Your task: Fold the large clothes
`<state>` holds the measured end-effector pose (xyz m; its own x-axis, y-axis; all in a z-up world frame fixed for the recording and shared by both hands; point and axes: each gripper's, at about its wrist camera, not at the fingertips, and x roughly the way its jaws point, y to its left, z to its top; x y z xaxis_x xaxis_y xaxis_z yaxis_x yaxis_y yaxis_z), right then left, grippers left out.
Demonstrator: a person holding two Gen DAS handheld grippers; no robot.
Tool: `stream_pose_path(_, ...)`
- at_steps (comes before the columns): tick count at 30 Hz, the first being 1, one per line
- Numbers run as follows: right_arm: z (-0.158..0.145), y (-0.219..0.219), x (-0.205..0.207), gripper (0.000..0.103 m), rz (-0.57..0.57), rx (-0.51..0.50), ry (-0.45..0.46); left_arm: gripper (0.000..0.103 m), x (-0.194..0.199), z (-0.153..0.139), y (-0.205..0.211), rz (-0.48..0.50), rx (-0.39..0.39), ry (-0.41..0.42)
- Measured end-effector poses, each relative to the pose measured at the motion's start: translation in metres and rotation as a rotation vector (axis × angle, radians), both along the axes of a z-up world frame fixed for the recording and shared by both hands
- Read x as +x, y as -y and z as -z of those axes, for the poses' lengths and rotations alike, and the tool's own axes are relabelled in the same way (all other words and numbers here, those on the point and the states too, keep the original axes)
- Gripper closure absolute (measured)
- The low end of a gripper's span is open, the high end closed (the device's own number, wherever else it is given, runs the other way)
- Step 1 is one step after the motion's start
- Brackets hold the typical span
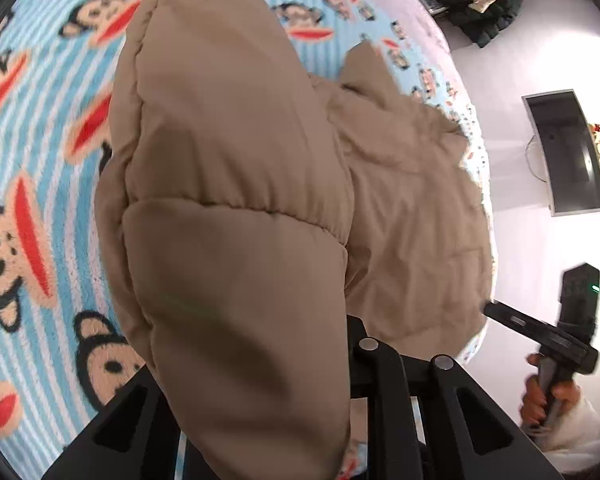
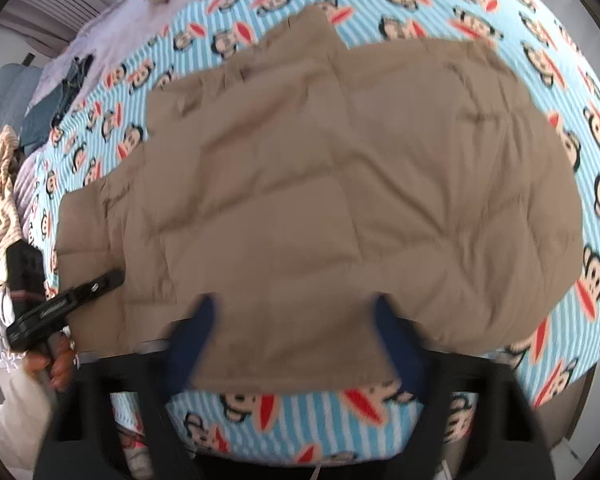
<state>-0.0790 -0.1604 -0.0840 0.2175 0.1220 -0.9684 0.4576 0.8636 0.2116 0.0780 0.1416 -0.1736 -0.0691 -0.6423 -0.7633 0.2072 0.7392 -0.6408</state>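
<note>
a tan quilted puffer jacket (image 2: pixel 340 184) is lying spread on a bed whose blanket (image 2: pixel 480 12) is carrying blue and white stripes and a cartoon monkey print.

left gripper (image 1: pixel 256 420): in the left wrist view a padded sleeve of the jacket (image 1: pixel 228 184) is running up and away from the jaws, filling the middle of the frame. the sleeve is passing between the two black fingers (image 1: pixel 396 392), but the cloth is hiding the tips, so whether the jaws are pinching it cannot be told from here. in the right wrist view this same gripper (image 2: pixel 80 292) is showing at the far left, its tip touching the jacket's near left edge, with the person's hand (image 2: pixel 56 360) wrapped round the handle; the jaw gap is too small to read.

right gripper (image 2: pixel 296 344): the jaws are standing spread, one blue-padded finger (image 2: pixel 196 336) on each side of the jacket's hem, which is lying between them and just ahead. the picture is blurred, and contact with the cloth cannot be confirmed. in the left wrist view the right gripper (image 1: pixel 540 332) is sitting off the bed's edge, to the right of the jacket body.

beyond the jaws, dark clothing (image 2: pixel 68 88) and a striped garment (image 2: pixel 0 184) are lying at the left margin of the bed. a monitor (image 1: pixel 568 152) is showing to the right in the left wrist view.
</note>
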Motion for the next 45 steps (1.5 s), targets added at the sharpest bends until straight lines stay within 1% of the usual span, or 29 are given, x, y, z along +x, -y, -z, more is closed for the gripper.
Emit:
stream_pose_path(1, 0.002, 0.003, 0.003, 0.070, 0.002, -0.004, 0.008, 0.080, -0.001, -0.008, 0.000, -0.002, -0.007, 0.007)
stream_pose_path(3, 0.007, 0.011, 0.010, 0.074, -0.002, 0.038, 0.052, 0.080, -0.006, -0.030, 0.003, -0.011, -0.026, 0.034)
stream_pose_path(5, 0.017, 0.018, 0.021, 0.075, -0.014, 0.077, 0.090, 0.080, -0.009, -0.051, 0.008, -0.023, -0.034, 0.059)
stream_pose_path(9, 0.040, 0.024, 0.044, 0.075, -0.052, 0.142, 0.132, 0.080, -0.024, -0.095, 0.028, -0.050, -0.014, 0.114)
stream_pose_path(12, 0.059, 0.028, 0.064, 0.075, -0.057, 0.207, 0.143, 0.080, -0.038, -0.129, 0.066, -0.049, -0.021, 0.156)
stream_pose_path(15, 0.077, 0.033, 0.078, 0.075, -0.059, 0.271, 0.143, 0.080, -0.051, -0.155, 0.110, -0.033, -0.031, 0.185)
stream_pose_path(16, 0.082, 0.034, 0.080, 0.075, -0.063, 0.287, 0.144, 0.080, -0.055, -0.161, 0.116, -0.025, -0.032, 0.195)
stream_pose_path(17, 0.087, 0.035, 0.084, 0.078, -0.067, 0.300, 0.142, 0.080, -0.059, -0.169, 0.129, -0.009, -0.033, 0.206)
stream_pose_path(18, 0.091, 0.037, 0.086, 0.078, -0.071, 0.315, 0.142, 0.080, -0.062, -0.175, 0.143, 0.008, -0.035, 0.214)
stream_pose_path(19, 0.095, 0.038, 0.088, 0.079, -0.072, 0.330, 0.141, 0.080, -0.067, -0.176, 0.152, 0.023, -0.033, 0.221)
stream_pose_path(21, 0.100, 0.044, 0.090, 0.081, -0.066, 0.361, 0.145, 0.080, -0.072, -0.180, 0.183, 0.080, -0.012, 0.242)
stream_pose_path(24, 0.106, 0.052, 0.090, 0.082, -0.055, 0.420, 0.145, 0.080, -0.079, -0.174, 0.225, 0.146, 0.030, 0.246)
stream_pose_path(25, 0.105, 0.058, 0.090, 0.083, -0.051, 0.455, 0.137, 0.080, -0.080, -0.172, 0.234, 0.157, 0.035, 0.247)
stream_pose_path(27, 0.099, 0.071, 0.085, 0.082, -0.043, 0.486, 0.125, 0.080, -0.081, -0.170, 0.253, 0.176, 0.033, 0.242)
stream_pose_path(30, 0.081, 0.103, 0.066, 0.082, -0.037, 0.484, 0.148, 0.080, -0.080, -0.171, 0.276, 0.203, 0.016, 0.228)
stream_pose_path(33, 0.059, 0.147, 0.031, 0.081, 0.016, 0.457, 0.199, 0.080, -0.085, -0.163, 0.299, 0.243, 0.013, 0.211)
stream_pose_path(34, 0.054, 0.161, 0.018, 0.081, 0.042, 0.450, 0.212, 0.080, -0.086, -0.156, 0.311, 0.262, -0.009, 0.187)
stream_pose_path(35, 0.050, 0.173, 0.006, 0.081, 0.069, 0.445, 0.221, 0.080, -0.086, -0.147, 0.323, 0.284, -0.050, 0.148)
stream_pose_path(36, 0.048, 0.181, -0.002, 0.081, 0.086, 0.437, 0.225, 0.080, -0.087, -0.136, 0.335, 0.306, -0.064, 0.117)
stream_pose_path(38, 0.046, 0.203, -0.027, 0.081, 0.151, 0.400, 0.220, 0.079, -0.090, -0.115, 0.357, 0.357, -0.083, 0.097)
stream_pose_path(39, 0.047, 0.211, -0.036, 0.081, 0.176, 0.391, 0.218, 0.079, -0.090, -0.101, 0.368, 0.380, -0.091, 0.075)
stream_pose_path(41, 0.049, 0.230, -0.061, 0.081, 0.246, 0.407, 0.228, 0.079, -0.090, -0.076, 0.384, 0.404, -0.095, 0.005)
stream_pose_path(42, 0.049, 0.236, -0.072, 0.081, 0.269, 0.407, 0.231, 0.079, -0.089, -0.059, 0.393, 0.423, -0.098, -0.033)
stream_pose_path(43, 0.048, 0.239, -0.077, 0.078, 0.281, 0.404, 0.232, 0.079, -0.087, -0.048, 0.398, 0.424, -0.085, -0.052)
stream_pose_path(44, 0.047, 0.243, -0.088, 0.069, 0.303, 0.402, 0.233, 0.079, -0.086, -0.039, 0.403, 0.425, -0.070, -0.065)
stream_pose_path(45, 0.046, 0.246, -0.094, 0.062, 0.321, 0.406, 0.236, 0.079, -0.087, -0.034, 0.407, 0.432, -0.053, -0.053)
